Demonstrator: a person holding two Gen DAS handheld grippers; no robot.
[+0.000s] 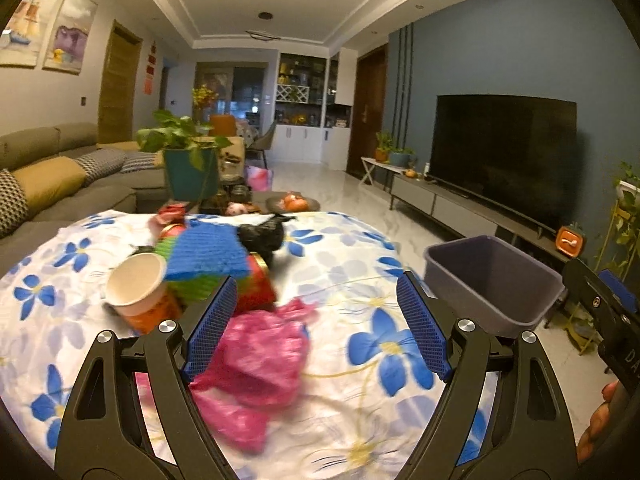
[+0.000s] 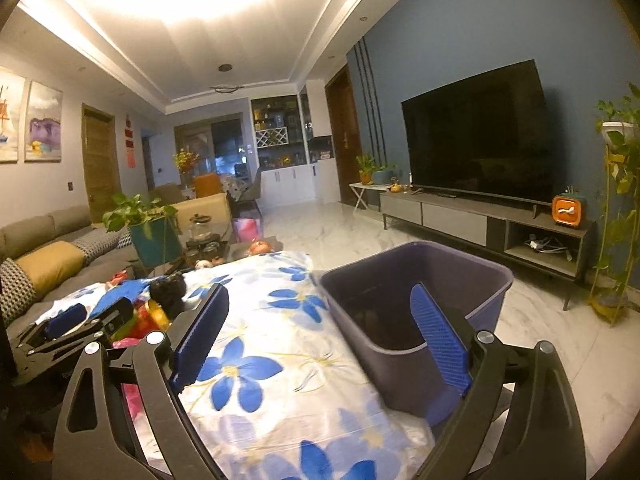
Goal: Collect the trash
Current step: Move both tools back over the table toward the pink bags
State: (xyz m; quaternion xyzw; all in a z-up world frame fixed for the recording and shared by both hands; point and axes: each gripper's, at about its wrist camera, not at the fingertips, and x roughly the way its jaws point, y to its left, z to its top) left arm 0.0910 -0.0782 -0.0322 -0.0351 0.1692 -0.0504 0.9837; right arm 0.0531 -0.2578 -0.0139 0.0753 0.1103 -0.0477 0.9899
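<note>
Sofa [image 1: 48, 168]: grey sectional along the left wall, mustard and patterned cushions on it.
Potted plant [image 1: 188, 160]: leafy, in a teal pot, behind the flowered cloth [image 2: 280, 360].
Television [image 2: 480, 132]: large, dark, against the blue wall.
TV cabinet [image 2: 460, 216]: low and grey, an orange clock [image 2: 567, 211] at its right end.
Paintings [image 1: 48, 28]: two, hung above the sofa.

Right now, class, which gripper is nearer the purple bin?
Right. The right gripper has a finger in front of the purple bin; the left gripper hovers over the pink bag.
</note>
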